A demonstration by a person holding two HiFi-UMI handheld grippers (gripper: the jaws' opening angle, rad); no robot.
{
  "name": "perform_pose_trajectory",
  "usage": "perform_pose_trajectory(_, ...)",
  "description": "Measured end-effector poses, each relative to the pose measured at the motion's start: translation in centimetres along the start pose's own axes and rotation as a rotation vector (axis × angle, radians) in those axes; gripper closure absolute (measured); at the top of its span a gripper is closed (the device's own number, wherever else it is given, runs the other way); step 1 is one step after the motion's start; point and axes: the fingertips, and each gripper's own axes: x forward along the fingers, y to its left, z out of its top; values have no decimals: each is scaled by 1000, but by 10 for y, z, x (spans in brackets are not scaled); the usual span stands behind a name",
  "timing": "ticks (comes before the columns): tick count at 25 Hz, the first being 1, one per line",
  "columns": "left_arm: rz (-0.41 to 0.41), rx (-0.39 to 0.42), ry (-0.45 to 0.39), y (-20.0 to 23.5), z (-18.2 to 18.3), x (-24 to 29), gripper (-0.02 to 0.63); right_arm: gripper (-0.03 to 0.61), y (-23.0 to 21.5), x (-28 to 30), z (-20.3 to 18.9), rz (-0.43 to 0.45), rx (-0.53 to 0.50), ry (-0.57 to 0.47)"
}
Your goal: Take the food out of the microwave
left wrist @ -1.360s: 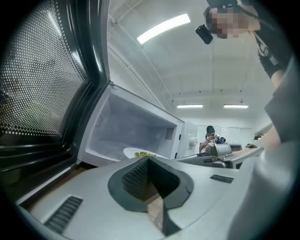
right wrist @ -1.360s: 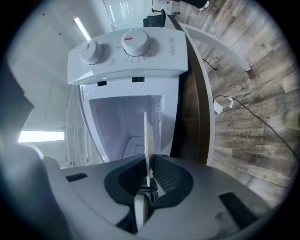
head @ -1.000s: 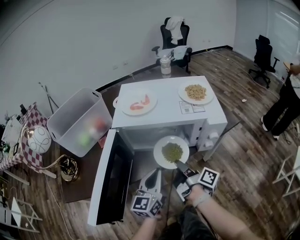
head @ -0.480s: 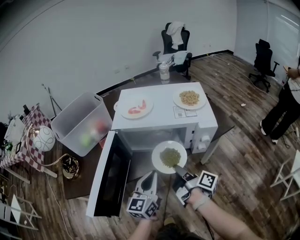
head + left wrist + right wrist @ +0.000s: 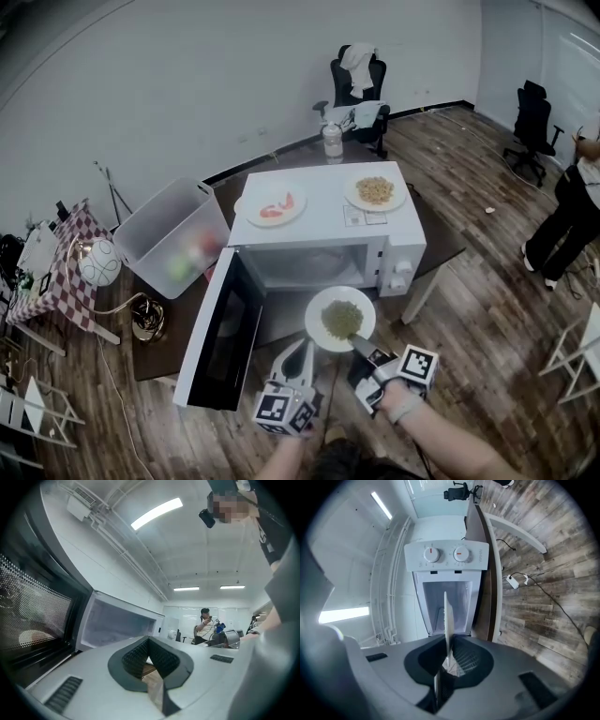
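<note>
A white plate of green food (image 5: 340,319) hangs just in front of the open white microwave (image 5: 323,246), outside its cavity. My right gripper (image 5: 362,349) is shut on the plate's near rim. In the right gripper view the plate (image 5: 446,616) stands edge-on between the jaws, with the microwave's control panel (image 5: 446,555) and its empty cavity behind it. My left gripper (image 5: 301,354) hovers to the left of the plate, below the door's edge, shut on nothing. In the left gripper view its tips (image 5: 149,643) meet, and the open door (image 5: 33,611) is at the left.
On top of the microwave sit a plate of red food (image 5: 273,204) and a plate of yellowish food (image 5: 375,191). The door (image 5: 217,328) swings out to the left. A clear bin (image 5: 173,246) stands beside it. A person (image 5: 574,202) stands at far right.
The plate of green food has come a little further out from the microwave's mouth toward me, still in the right gripper. The left gripper has stayed beside it.
</note>
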Motion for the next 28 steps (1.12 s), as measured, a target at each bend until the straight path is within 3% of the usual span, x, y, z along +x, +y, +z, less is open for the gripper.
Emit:
perform_pose_trajectory(13, -30, 39, 19, -37, 6, -35, 614, 548, 8, -43, -26, 5, 19, 32)
perform_pose_trajectory(28, -25, -7, 4, -64, 2, -71, 614, 548, 12, -84, -49, -2, -9, 66)
